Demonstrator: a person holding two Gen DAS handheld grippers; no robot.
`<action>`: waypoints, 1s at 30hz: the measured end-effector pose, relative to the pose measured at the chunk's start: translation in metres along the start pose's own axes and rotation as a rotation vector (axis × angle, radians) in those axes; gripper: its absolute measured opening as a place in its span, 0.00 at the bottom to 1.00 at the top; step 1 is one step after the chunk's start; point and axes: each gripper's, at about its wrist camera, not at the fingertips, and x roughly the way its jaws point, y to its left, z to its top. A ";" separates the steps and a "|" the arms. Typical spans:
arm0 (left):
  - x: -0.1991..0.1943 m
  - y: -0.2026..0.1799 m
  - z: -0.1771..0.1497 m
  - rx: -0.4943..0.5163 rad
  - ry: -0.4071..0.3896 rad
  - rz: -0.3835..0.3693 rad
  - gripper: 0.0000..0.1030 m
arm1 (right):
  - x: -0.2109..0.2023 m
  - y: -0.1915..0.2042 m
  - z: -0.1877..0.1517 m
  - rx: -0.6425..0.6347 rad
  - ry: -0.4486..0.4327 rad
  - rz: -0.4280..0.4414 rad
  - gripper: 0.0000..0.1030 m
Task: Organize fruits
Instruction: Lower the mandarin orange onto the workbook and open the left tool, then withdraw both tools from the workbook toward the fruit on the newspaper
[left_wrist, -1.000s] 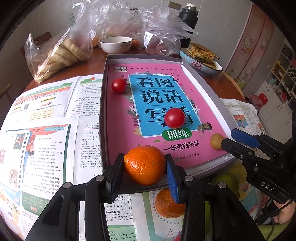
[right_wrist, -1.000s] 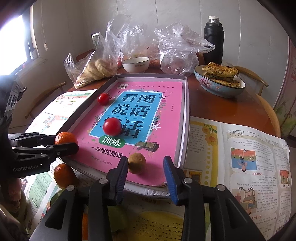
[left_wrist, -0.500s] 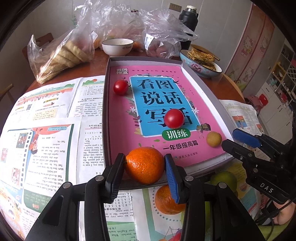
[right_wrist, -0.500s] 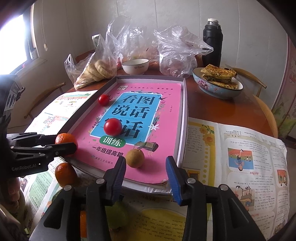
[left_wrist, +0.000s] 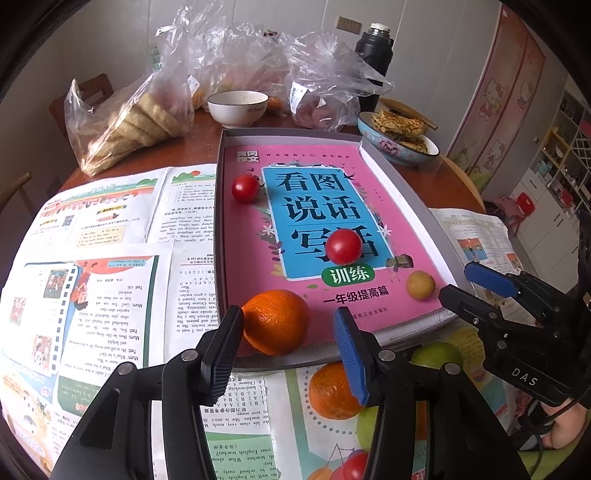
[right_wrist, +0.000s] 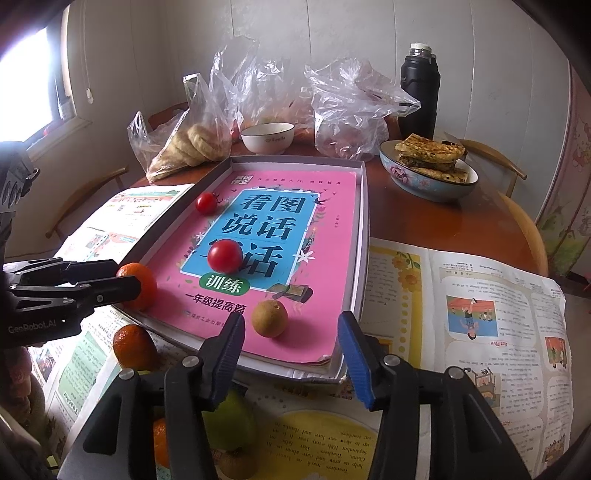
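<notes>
A grey tray (left_wrist: 219, 221) holds a pink book. On the book lie two cherry tomatoes (left_wrist: 245, 188) (left_wrist: 343, 246), an orange (left_wrist: 275, 321) and a small brown fruit (right_wrist: 269, 318). My left gripper (left_wrist: 286, 350) straddles the orange at the tray's near left corner. Its jaws are opening, and the blue pad (left_wrist: 349, 354) stands clear of the peel. My right gripper (right_wrist: 291, 358) is at the near right edge, jaws opening. The brown fruit lies free just ahead of its fingers.
Outside the tray's near edge, on printed sheets (left_wrist: 110, 295), lie another orange (left_wrist: 332, 391), a green fruit (left_wrist: 436, 356) and a tomato (left_wrist: 354, 465). Behind the tray stand a white bowl (left_wrist: 238, 107), plastic bags (left_wrist: 140, 122), a black flask (right_wrist: 421, 81) and a bowl of pancakes (right_wrist: 430, 166).
The left jaws have spread and let go of the orange, which now rests in the tray. The right jaws have widened too, and the brown fruit sits farther ahead of them.
</notes>
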 end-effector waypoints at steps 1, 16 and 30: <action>0.000 0.000 0.000 0.000 -0.001 0.000 0.55 | 0.000 0.000 0.000 -0.001 -0.001 -0.001 0.51; -0.016 -0.001 0.000 -0.001 -0.022 0.010 0.63 | -0.009 0.002 0.000 -0.007 -0.025 -0.012 0.58; -0.026 -0.004 -0.002 0.010 -0.037 0.006 0.64 | -0.019 0.003 -0.001 -0.009 -0.047 -0.012 0.60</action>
